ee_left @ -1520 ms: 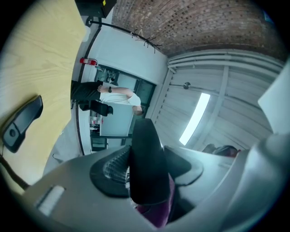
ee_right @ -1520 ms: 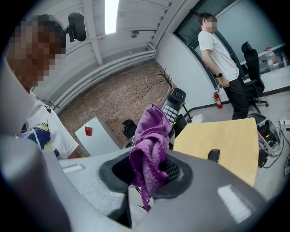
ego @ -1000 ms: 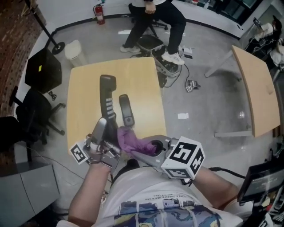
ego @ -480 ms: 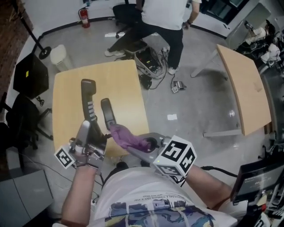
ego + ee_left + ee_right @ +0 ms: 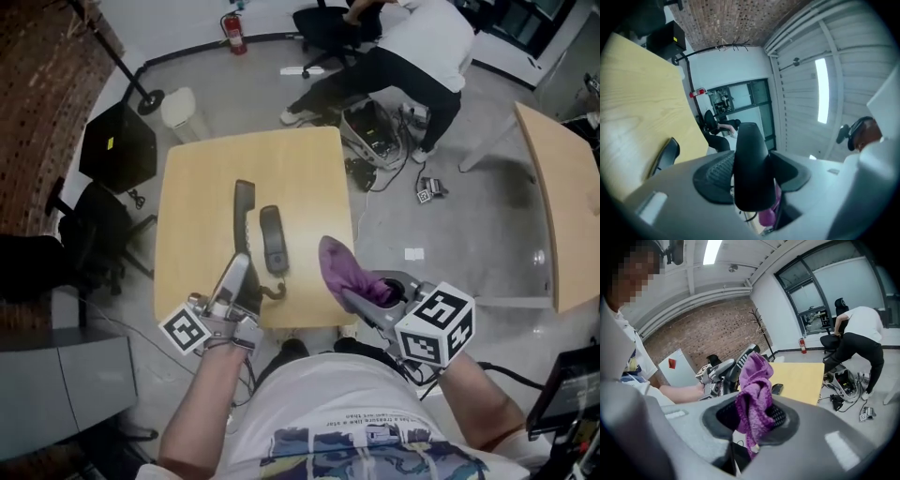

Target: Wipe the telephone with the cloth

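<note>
The left gripper view shows the left gripper (image 5: 751, 180) clamped on the end of the black telephone handset (image 5: 750, 154), pads pressing both its sides. The head view hides that grip. The right gripper view alone shows the handset's key rows, and the handset angled upward out of that gripper.

The right gripper (image 5: 752, 423) is closed on a bunched purple cloth (image 5: 754, 390), which stands up from its jaws. From the head view, the cloth is held beyond the wooden table (image 5: 197, 169) edge, to the right of the left gripper and clear of the handset. The telephone's base piece (image 5: 272, 239) lies flat just beside the handset, toward the right gripper.
</note>
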### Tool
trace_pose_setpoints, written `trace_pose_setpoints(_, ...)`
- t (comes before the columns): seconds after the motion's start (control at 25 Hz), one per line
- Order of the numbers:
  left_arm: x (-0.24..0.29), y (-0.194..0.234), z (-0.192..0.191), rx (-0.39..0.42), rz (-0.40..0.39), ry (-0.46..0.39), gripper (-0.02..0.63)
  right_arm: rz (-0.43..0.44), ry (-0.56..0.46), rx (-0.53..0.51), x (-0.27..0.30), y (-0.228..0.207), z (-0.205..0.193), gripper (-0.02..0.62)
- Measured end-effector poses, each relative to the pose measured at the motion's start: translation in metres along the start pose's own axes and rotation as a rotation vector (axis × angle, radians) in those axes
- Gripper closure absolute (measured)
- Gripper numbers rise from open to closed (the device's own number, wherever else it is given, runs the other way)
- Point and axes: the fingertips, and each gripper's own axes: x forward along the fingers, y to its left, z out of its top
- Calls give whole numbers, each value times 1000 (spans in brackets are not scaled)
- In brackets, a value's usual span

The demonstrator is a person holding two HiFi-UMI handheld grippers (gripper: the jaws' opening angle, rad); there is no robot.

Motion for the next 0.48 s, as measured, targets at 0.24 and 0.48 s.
trace_pose_setpoints(0.24,-9,39,-18,76,206,-6,359,32,-10,9,-6,-17,-5,511)
trace_pose_setpoints(0.48,-23,90,-33,226,437,36,359,68,15,13,-12,-33,-17,511)
